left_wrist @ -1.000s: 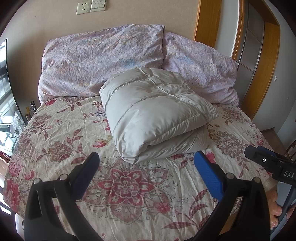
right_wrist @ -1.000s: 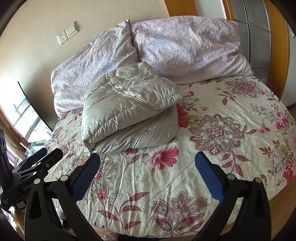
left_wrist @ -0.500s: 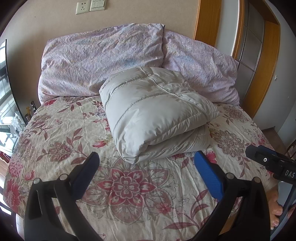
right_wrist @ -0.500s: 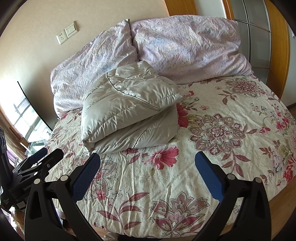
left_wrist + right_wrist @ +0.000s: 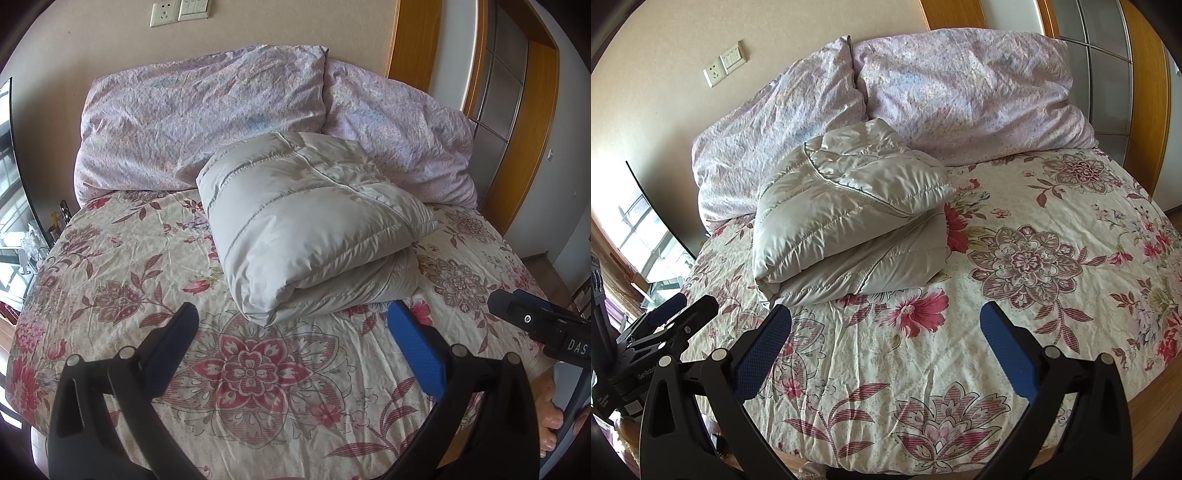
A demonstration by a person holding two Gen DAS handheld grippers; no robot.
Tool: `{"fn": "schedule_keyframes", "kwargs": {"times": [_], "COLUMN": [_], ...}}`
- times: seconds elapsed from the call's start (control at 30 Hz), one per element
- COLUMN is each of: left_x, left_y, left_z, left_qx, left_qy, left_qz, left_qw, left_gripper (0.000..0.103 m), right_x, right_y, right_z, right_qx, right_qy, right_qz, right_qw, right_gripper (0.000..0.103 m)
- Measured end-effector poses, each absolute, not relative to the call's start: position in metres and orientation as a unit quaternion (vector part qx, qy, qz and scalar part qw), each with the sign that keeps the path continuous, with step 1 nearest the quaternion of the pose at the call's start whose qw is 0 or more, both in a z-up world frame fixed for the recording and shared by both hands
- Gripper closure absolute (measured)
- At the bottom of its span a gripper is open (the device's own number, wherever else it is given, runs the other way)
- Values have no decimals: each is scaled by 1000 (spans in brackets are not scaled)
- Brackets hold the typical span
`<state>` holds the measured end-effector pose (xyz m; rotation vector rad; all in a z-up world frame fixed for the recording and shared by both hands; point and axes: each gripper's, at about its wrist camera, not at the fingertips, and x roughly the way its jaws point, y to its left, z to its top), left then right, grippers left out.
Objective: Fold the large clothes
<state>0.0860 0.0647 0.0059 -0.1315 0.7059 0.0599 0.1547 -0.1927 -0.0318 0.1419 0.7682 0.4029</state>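
A grey quilted puffer jacket (image 5: 306, 225) lies folded into a thick bundle on the floral bedspread (image 5: 122, 258), its far edge against the pillows. The same folded jacket (image 5: 849, 225) sits left of centre in the right wrist view. My left gripper (image 5: 291, 347) hovers open over the bedspread, short of the jacket's near edge, with nothing between its blue pads. Near the foot of the bed my right gripper (image 5: 884, 343) is also open and holds nothing, its left finger tip close to the jacket's near corner. Each gripper shows at the edge of the other's view.
Two lilac pillows (image 5: 207, 122) (image 5: 399, 133) lean on the wall at the head of the bed. A wooden door frame (image 5: 532, 122) stands to the right and a window (image 5: 639, 229) to the left. A person's bare foot (image 5: 550, 413) is on the floor beside the bed.
Both grippers stay open and nearly still. The views drift very slightly; the jacket has not moved.
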Motion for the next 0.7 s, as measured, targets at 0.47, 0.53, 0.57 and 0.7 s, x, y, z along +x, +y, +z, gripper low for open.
{"fn": "schedule_keyframes", "kwargs": {"times": [0.47, 0.53, 0.57, 0.7], "left_x": [89, 88, 88, 88], "left_y": [64, 64, 64, 64], "left_z": [1, 1, 2, 2], "left_qx": [-65, -65, -65, -64], "left_qy": [346, 345, 345, 346], "left_qz": [27, 27, 28, 27], "left_qw": [936, 936, 936, 936], "left_gripper": [2, 2, 2, 2], "right_x": [157, 157, 157, 157], "right_y": [-193, -192, -192, -192], "right_z": [-35, -36, -36, -36], "right_qx": [69, 70, 69, 70], "right_qy": [376, 376, 376, 376], "right_qz": [196, 197, 196, 197], "right_qw": [903, 903, 903, 903], "right_gripper": [1, 1, 1, 1]}}
